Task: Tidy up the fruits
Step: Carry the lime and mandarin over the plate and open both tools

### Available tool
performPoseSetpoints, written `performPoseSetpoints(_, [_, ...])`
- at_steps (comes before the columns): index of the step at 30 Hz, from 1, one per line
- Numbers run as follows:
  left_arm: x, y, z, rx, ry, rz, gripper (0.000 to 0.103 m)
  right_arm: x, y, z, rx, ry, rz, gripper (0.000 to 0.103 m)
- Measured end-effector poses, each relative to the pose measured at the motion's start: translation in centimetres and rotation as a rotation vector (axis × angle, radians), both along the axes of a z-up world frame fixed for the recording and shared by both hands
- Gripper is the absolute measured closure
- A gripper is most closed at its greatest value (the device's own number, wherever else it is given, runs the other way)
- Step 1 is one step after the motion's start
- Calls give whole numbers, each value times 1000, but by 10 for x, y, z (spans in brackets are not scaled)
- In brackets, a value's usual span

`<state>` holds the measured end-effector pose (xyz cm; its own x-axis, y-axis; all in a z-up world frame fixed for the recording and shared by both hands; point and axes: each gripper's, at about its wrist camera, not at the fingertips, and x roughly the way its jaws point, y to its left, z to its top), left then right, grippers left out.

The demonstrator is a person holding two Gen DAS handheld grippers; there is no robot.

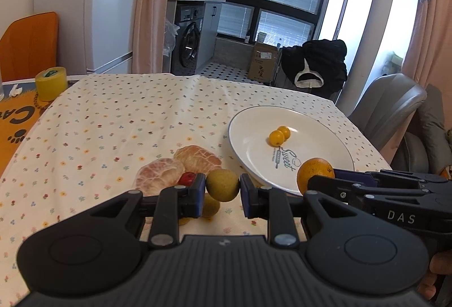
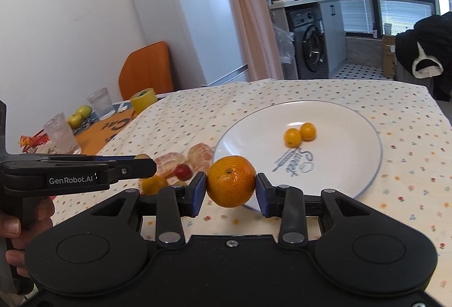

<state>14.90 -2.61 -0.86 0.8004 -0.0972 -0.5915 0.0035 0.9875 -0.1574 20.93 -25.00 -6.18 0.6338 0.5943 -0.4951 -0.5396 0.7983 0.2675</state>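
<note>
Left gripper (image 1: 222, 188) is clamped on a green-brown fruit (image 1: 222, 184), lifted above the cloth (image 1: 113, 120). Right gripper (image 2: 231, 189) grips a mandarin (image 2: 231, 181) between its blue pads (image 2: 199, 188), held at the plate's (image 2: 353, 165) near rim. Just beyond the left gripper, on the cloth — two peeled citrus halves (image 1: 180, 165), touching each other, with a small red fruit (image 1: 187, 178) beside them. The plate holds two small yellow fruits (image 2: 299, 134), touching, near its centre. Farther left, off the cloth — a yellow tape roll (image 1: 51, 83), two glasses (image 2: 101, 103) and two green fruits (image 2: 80, 115).
</note>
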Motion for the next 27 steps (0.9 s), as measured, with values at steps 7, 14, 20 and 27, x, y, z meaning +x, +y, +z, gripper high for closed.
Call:
performPoseSetpoints(7, [16,-17,-3,6,9,-39,79,8,-15,-5,2,5,-48,67])
performPoseSetpoints(14, [30,-33,-8,8,23,-68,79,16,-28,-11,-3,10,-86,67])
performPoseSetpoints(20, [41,-44,-12,13,35,-89,79,22,-35,-16,-10,17,-103,67])
performPoseSetpoints(27, [52,-53,-18,13,52,-106,79,26,-37,-19,-23,26,-112,66])
